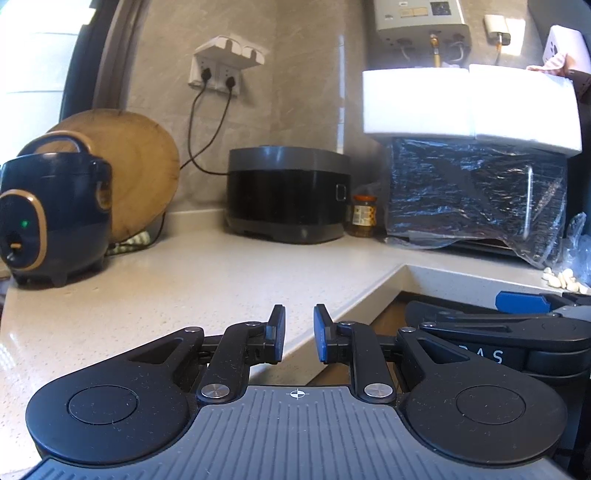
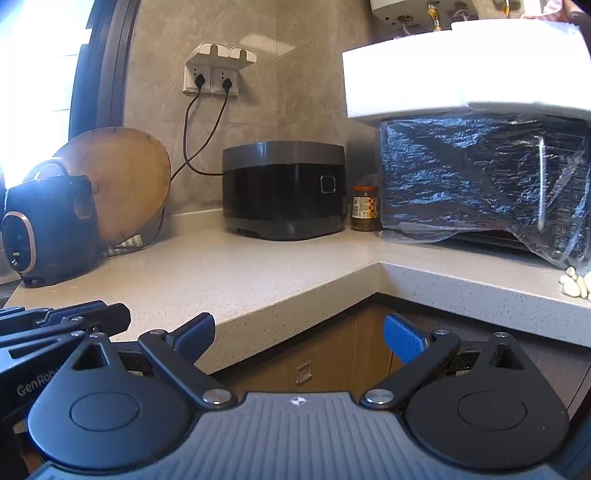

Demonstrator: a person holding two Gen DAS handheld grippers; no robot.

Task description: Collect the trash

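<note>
Measured from the black rice cooker (image 1: 286,194) at the wall, the pale surface (image 1: 192,280) spreads bare toward you, ending in an inside corner edge. No trash is clearly visible; the only small loose bits are pale pieces (image 2: 576,282), far right of the cooker, nearer your right gripper (image 2: 299,339). Its fingers gape wide and empty. Your left gripper (image 1: 299,338) fingers stand narrowly apart, gripping nothing.

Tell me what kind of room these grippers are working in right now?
Most likely a home kitchen, at the corner of an L-shaped stone countertop. A dark blue rice cooker stands in front of a round wooden chopping board, and a wall-mounted gas water heater hangs above.
</note>
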